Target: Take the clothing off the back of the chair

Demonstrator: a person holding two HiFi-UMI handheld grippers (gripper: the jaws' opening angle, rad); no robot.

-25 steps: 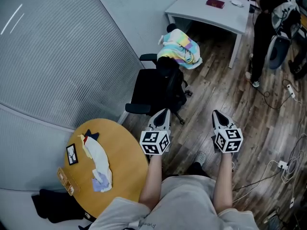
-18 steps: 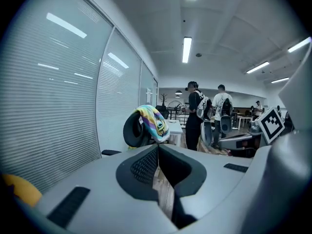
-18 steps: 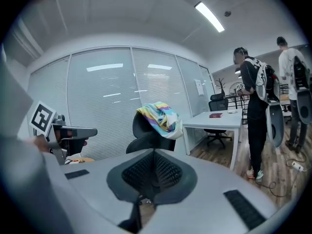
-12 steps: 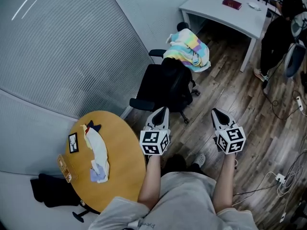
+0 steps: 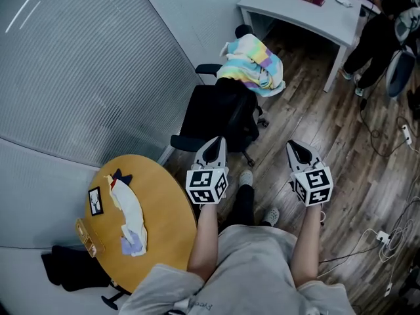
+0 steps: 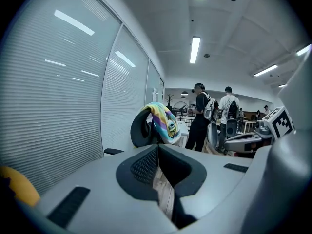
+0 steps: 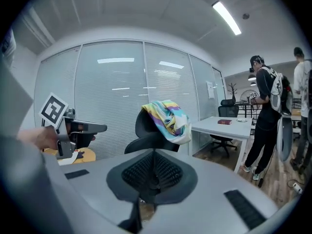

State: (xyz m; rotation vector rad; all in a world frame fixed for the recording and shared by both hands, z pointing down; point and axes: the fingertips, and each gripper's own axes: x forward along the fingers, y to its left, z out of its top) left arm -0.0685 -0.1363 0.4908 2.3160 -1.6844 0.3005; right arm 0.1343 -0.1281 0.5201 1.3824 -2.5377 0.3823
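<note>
— Head view first: where does the clothing sit?
— The pastel rainbow-striped soft garment (image 5: 252,64) is draped over the top of the black swivel office chair (image 5: 220,117). It is ahead of both claws and well apart from their tips. It hangs down on either side of the backrest's top, so I judge its own weight keeps it there and nothing pins it.
— And the claws?
— The person holds the left gripper (image 5: 216,143) and the right gripper (image 5: 295,148) side by side at arm's length, noses toward the chair. Each has its jaws pressed together with nothing between them. That suits carrying, since nothing is within reach to grip.
— Which claw lines up better?
— In the left gripper view the garment stands almost straight above the jaw tips. In the right gripper view it sits ahead and slightly right. Either could take it, but the jaws must spread first.
— Anything in the way?
— Only wood-plank floor (image 5: 308,110) lies between the claws and the chair. A round yellow wooden table (image 5: 170,202) sits left of the left gripper. A white desk (image 5: 295,15) stands beyond the chair, and a person in dark clothes (image 5: 377,35) stands far ahead, right of the right gripper.
— Any risk?
— The chair probably rolls, so lifting the cloth upward seems safer than dragging it.
</note>
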